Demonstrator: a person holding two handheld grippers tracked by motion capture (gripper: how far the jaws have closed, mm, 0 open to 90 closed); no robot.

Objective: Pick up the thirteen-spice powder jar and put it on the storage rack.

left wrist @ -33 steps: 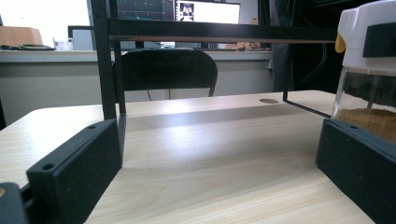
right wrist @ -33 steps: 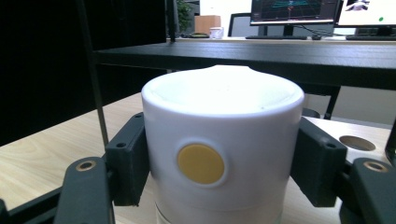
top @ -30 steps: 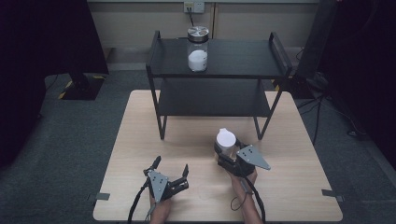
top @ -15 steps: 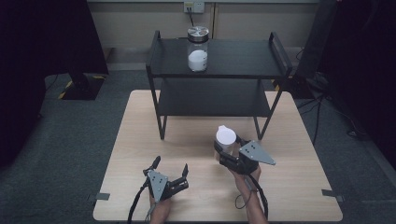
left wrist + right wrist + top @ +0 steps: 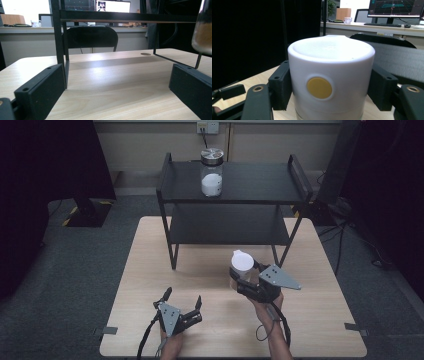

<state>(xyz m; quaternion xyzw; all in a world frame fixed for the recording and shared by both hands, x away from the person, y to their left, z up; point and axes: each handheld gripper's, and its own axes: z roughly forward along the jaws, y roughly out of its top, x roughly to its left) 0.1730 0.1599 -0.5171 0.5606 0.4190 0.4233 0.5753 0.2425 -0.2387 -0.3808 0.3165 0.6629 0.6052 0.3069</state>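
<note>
Left hand-held gripper [image 5: 182, 304] low, jaws apart; right hand-held gripper [image 5: 239, 281] raised, clamped.

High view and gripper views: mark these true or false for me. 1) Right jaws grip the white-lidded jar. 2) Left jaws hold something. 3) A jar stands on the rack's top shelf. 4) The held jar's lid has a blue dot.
1) True: the right gripper is clamped on the white-lidded jar.
2) False: the left gripper is open and holds nothing.
3) True: a metal-lidded jar stands on the black rack.
4) False: the dot is yellow.
</note>
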